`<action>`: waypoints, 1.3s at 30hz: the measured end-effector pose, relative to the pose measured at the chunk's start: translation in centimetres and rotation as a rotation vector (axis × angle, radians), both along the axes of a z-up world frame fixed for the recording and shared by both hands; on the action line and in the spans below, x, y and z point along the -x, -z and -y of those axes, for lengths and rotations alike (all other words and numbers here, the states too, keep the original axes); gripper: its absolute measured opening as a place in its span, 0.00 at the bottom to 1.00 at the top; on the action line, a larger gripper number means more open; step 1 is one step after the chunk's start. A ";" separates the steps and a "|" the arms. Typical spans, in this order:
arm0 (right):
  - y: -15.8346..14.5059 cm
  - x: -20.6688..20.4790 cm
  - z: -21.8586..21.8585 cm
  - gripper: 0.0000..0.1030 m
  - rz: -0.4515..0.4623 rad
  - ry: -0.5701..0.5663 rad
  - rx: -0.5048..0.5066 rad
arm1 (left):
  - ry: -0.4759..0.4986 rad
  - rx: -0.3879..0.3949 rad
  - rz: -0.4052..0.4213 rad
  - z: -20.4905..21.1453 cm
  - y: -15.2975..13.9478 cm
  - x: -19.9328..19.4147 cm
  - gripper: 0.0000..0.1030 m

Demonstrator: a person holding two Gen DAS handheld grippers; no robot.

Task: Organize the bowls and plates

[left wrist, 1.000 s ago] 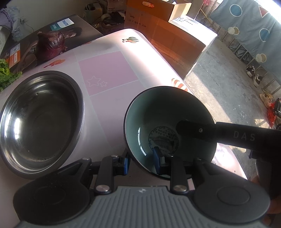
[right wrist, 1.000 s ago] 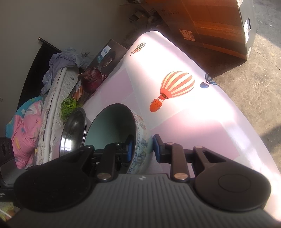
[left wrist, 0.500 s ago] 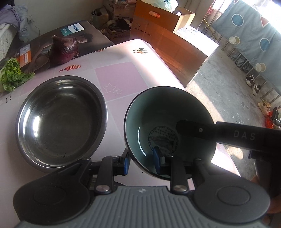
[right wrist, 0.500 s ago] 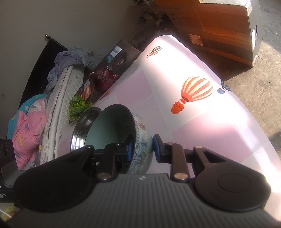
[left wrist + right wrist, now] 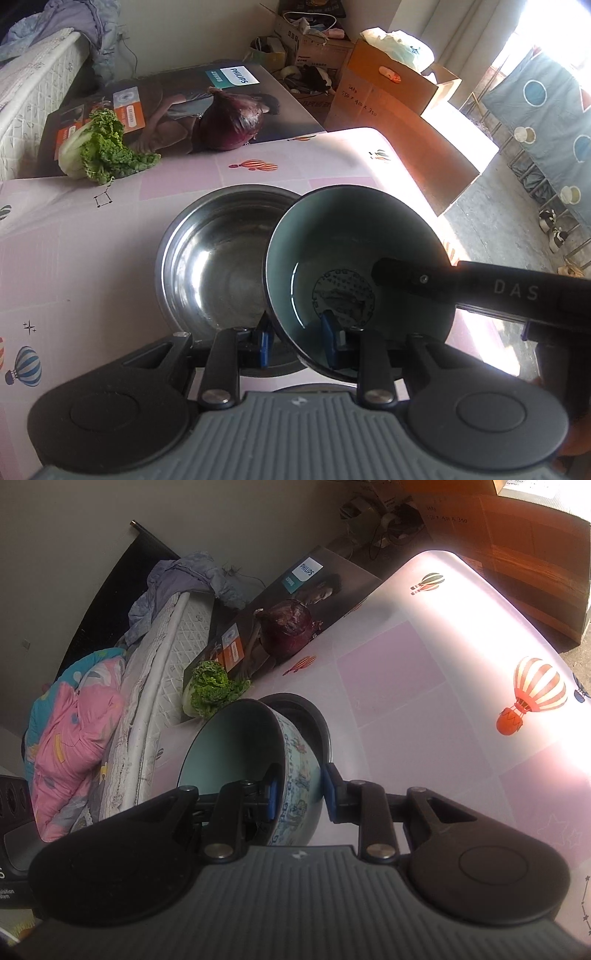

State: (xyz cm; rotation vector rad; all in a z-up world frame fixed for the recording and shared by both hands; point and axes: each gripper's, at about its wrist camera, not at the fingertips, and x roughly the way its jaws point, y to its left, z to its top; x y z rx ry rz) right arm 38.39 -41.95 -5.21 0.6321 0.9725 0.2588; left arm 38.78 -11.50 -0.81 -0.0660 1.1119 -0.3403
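**Carrying the ceramic bowl over the steel one**

Holding the ceramic bowl [image 5: 354,266] by its rim from two sides, both grippers are narrowed onto it: the left gripper [image 5: 300,342] has one blue pad inside the teal interior and one outside the wall, and the right gripper [image 5: 300,795] pinches the painted blue-and-white wall the same way at the opposite side. The bowl hangs in the air, tilted, with its left edge overlapping the steel bowl [image 5: 218,258] that sits on the table [image 5: 74,251].

The step in hand looks like nesting the ceramic bowl into the steel one. The next move would call for centring it above the steel bowl, levelling it, lowering both sides together, and releasing only once the base rests.

Just beyond the steel bowl the cloth is bare. Farther back lie a leafy cabbage [image 5: 99,151] and a red onion [image 5: 232,123], the onion on a printed box [image 5: 177,99]; both are well apart from the bowls. The table's rounded right edge [image 5: 517,602] drops to the floor, so drifting that way is the risk.
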 end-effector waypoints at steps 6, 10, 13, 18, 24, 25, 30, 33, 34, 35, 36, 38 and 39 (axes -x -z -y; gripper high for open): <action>1.7 -3.1 -3.4 0.23 -0.025 -0.039 0.020 | -0.056 0.022 -0.034 -3.1 2.6 -2.3 0.25; 3.2 -4.4 -4.8 0.23 -0.043 -0.058 0.062 | -0.071 0.028 -0.058 -3.9 4.2 -3.3 0.25; 4.0 -4.7 -5.6 0.24 -0.032 -0.070 0.108 | -0.070 0.016 -0.053 -4.0 4.8 -3.5 0.25; 3.5 -4.7 -6.5 0.27 0.022 -0.099 0.204 | -0.067 0.018 -0.044 -4.2 4.3 -3.4 0.28; 1.9 -4.3 -5.5 0.52 0.067 -0.063 0.186 | -0.073 0.003 0.029 -4.3 1.7 -2.2 0.46; 1.7 -4.2 -5.3 0.52 0.072 -0.056 0.176 | -0.073 -0.003 0.037 -4.3 1.3 -2.0 0.48; -0.2 -2.6 -3.4 0.52 0.108 -0.018 0.078 | -0.085 0.000 0.062 -5.1 -0.7 -0.3 0.53; -1.9 -0.3 -2.1 0.52 0.131 -0.010 0.011 | -0.089 0.013 0.078 -6.2 -2.3 1.6 0.61; -2.5 1.0 -1.6 0.52 0.140 -0.013 -0.015 | -0.086 0.019 0.085 -6.6 -2.8 2.4 0.67; -3.1 2.3 -1.1 0.55 0.149 -0.015 -0.034 | -0.081 0.025 0.093 -7.0 -3.3 3.3 0.70; -3.6 3.7 -0.7 0.58 0.156 -0.019 -0.046 | -0.076 0.029 0.103 -7.4 -3.8 4.3 0.76; -4.6 7.2 0.3 0.65 0.175 -0.023 -0.053 | -0.055 0.033 0.136 -8.3 -4.7 7.0 0.83; -4.9 8.7 0.7 0.70 0.186 -0.025 -0.051 | -0.041 0.026 0.161 -8.9 -5.1 8.9 0.86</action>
